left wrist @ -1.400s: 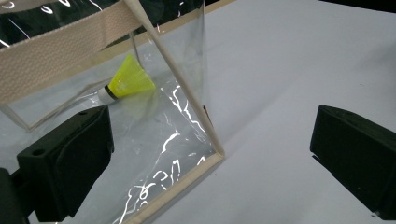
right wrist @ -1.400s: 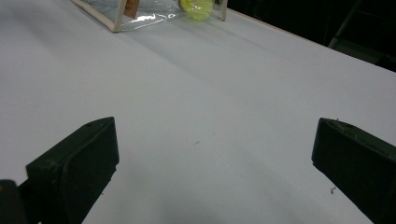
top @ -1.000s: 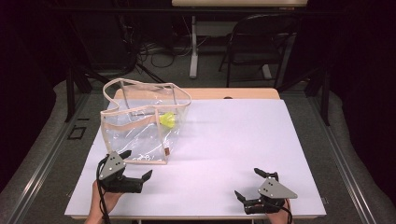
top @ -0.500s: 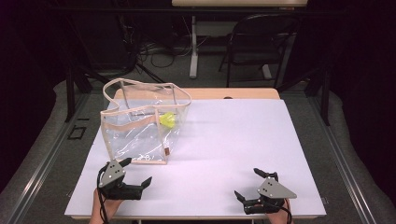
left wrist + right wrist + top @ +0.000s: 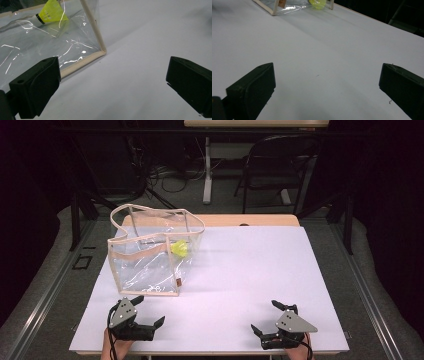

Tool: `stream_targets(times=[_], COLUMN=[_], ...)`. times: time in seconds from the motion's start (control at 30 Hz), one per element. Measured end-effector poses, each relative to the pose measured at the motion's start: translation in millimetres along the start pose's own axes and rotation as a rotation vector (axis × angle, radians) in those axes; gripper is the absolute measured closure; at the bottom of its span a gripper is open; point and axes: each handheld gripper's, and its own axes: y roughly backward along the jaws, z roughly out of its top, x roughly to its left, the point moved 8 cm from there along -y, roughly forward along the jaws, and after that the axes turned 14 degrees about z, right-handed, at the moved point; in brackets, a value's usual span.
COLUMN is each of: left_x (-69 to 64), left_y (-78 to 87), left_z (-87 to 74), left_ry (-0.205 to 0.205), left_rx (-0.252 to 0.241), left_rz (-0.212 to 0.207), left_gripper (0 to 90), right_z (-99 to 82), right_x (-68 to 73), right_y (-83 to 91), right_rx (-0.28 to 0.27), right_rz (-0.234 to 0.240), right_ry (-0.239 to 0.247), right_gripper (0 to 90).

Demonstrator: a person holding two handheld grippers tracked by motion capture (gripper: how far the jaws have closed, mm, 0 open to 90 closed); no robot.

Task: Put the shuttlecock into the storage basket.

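The clear bag (image 5: 150,257) stands at centre-left of the high view, a yellow shuttlecock (image 5: 180,248) inside (lying tilted). The left gripper (image 5: 145,315), jaws apart and empty, sits just below it, nearer than the right gripper (image 5: 267,320), likewise spread.

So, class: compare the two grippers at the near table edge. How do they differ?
The left gripper sits close to the clear bag; the right gripper sits far from it. The left gripper's view shows the yellow shuttlecock near, the right's distant. Both are open and hold nothing.
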Motion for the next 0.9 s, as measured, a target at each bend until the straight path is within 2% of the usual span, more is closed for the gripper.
stream_targets(times=[0.2, 0.57, 0.9], left_x=[-1.6, -7.0, -7.5], left_y=[1.9, 0.8, -1.6], left_z=[-5.1, -14.0, -12.5], left_ry=[-0.002, -0.061, -0.058], left_rx=[-0.026, -0.032, -0.036], left_rz=[0.002, 0.014, -0.001], left_gripper=[0.0, 0.0, 0.0], right_z=[0.0, 0.2, -0.9], right_x=[0.2, 0.9, 0.0], right_y=[-0.2, -0.2, -0.5], right_rx=[0.0, 0.0, 0.002], right_rz=[0.0, 0.005, 0.006], right_ry=[0.0, 0.003, 0.0], right_gripper=[0.2, 0.2, 0.2])
